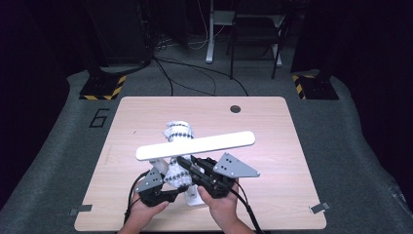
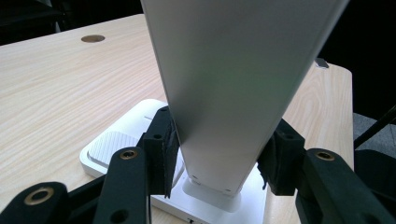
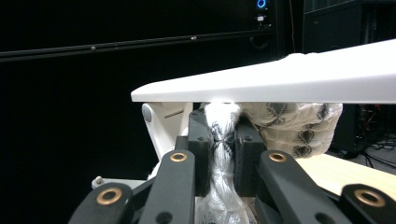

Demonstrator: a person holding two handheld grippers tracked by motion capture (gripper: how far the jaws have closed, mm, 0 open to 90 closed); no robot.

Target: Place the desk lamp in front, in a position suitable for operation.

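Lamp: your white desk lamp (image 1: 195, 145) stood at the near middle of the bench, its long flat head running crosswise just beyond and above both tools.
Lamp arm: in the left gripper view the pale upright arm (image 2: 224, 93) rose straight up between your left tool's jaws and filled the space ahead of them.
Lamp base: the flat white base (image 2: 116, 144) lay on the bench right under and just ahead of that tool, with a ribbed pad on its top.
Cloth: the white cloth with dark pattern (image 1: 179, 132) was bunched beneath the lamp head, just beyond your right tool, with a twisted strand (image 3: 224, 154) running back into that tool.
Left tool: your left tool (image 2: 217, 156) had its jaws set at a middling width, one pad on each side of the lamp arm, pressed against it and gripping it low down near the base.
Right tool: your right tool (image 3: 223, 149) had its jaws drawn narrow, pinching the cloth strand between the pads, directly under the lamp head.
Hands: your two hands sat side by side at the near edge, the tools close together.
Bench: the light wooden bench (image 1: 272, 195) carried a round cable hole (image 1: 235, 108) well beyond both tools.
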